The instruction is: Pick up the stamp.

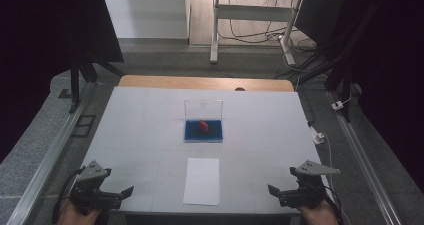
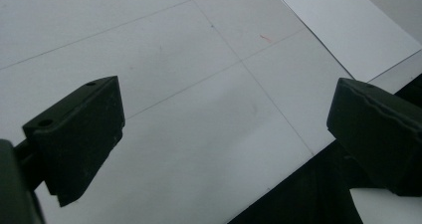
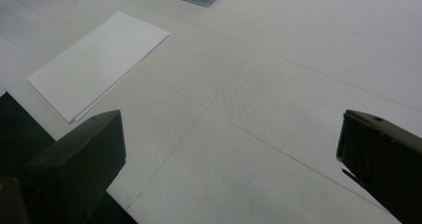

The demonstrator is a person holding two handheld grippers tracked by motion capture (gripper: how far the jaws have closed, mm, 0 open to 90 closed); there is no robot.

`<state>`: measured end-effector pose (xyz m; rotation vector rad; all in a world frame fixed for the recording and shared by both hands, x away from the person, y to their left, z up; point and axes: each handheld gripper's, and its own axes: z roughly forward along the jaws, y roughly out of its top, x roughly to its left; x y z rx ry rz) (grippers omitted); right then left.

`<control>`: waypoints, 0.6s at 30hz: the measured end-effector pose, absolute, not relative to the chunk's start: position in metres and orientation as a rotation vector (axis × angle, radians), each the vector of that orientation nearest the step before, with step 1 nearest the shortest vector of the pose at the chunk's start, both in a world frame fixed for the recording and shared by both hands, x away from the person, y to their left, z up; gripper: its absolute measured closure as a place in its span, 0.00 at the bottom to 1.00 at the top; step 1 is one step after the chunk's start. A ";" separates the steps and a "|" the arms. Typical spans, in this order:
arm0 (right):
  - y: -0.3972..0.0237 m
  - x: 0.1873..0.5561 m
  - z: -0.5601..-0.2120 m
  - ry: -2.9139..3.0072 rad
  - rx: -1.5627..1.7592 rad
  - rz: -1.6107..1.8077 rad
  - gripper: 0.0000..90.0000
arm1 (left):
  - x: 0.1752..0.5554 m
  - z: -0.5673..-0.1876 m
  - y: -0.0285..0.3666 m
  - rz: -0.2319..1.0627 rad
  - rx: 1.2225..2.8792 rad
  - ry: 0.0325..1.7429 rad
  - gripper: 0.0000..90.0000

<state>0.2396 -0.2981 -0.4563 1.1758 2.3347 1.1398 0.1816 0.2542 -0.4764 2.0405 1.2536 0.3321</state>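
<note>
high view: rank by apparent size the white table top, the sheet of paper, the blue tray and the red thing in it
1. white table top
2. sheet of paper, though nearer the camera
3. blue tray, farther off, so this order is unsure
4. red thing, clearly smallest

On the white table (image 1: 140, 130) there is one sheet of white paper (image 1: 201, 181), lying alone near the front edge. There is one clear plastic case (image 1: 203, 120), standing open, with one blue pad inside it and one small red object (image 1: 203, 126) resting on that pad; what the red object is cannot be told at this size. Two grippers are present: one left gripper (image 1: 127, 191) and one right gripper (image 1: 272, 189), each with two black jaws set wide apart and one grey three-cornered plate on top. Beyond the table stands one white desk frame (image 1: 252, 15) with two legs, over a tangle of cables too dense to count.
</note>
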 end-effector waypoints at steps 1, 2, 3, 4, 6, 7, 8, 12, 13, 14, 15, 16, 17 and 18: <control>-0.297 0.239 -0.456 2.336 1.169 1.141 0.00 | 0.182 -0.477 0.254 0.336 2.045 1.251 0.02; -0.297 0.240 -0.455 2.342 1.164 1.143 0.00 | 0.181 -0.477 0.254 0.340 2.048 1.251 0.02; -0.296 0.240 -0.455 2.341 1.157 1.143 0.00 | 0.181 -0.477 0.253 0.340 2.051 1.250 0.02; -0.295 0.240 -0.455 2.344 1.156 1.142 0.00 | 0.181 -0.477 0.253 0.340 2.051 1.250 0.02; -0.293 0.241 -0.454 2.352 1.141 1.140 0.00 | 0.181 -0.477 0.254 0.337 2.048 1.257 0.02; -0.292 0.242 -0.454 2.352 1.136 1.143 0.00 | 0.181 -0.477 0.254 0.337 2.048 1.257 0.02; -0.291 0.242 -0.454 2.357 1.126 1.137 0.00 | 0.182 -0.477 0.254 0.338 2.048 1.258 0.02; -0.286 0.244 -0.453 2.367 1.095 1.138 0.00 | 0.182 -0.477 0.253 0.339 2.054 1.260 0.03; -0.284 0.245 -0.452 2.371 1.085 1.141 0.00 | 0.182 -0.477 0.253 0.341 2.053 1.259 0.03; -0.283 0.246 -0.452 2.374 1.076 1.138 0.00 | 0.182 -0.477 0.254 0.339 2.052 1.260 0.03; -0.281 0.246 -0.452 2.379 1.070 1.139 0.00 | 0.181 -0.477 0.254 0.336 2.048 1.261 0.03; -0.279 0.247 -0.451 2.383 1.061 1.141 0.00 | 0.181 -0.477 0.254 0.337 2.045 1.263 0.03; -0.279 0.247 -0.451 2.383 1.061 1.141 0.00 | 0.181 -0.477 0.254 0.337 2.045 1.263 0.03; -0.275 0.248 -0.451 2.392 1.041 1.138 0.00 | 0.181 -0.477 0.255 0.335 2.038 1.260 0.03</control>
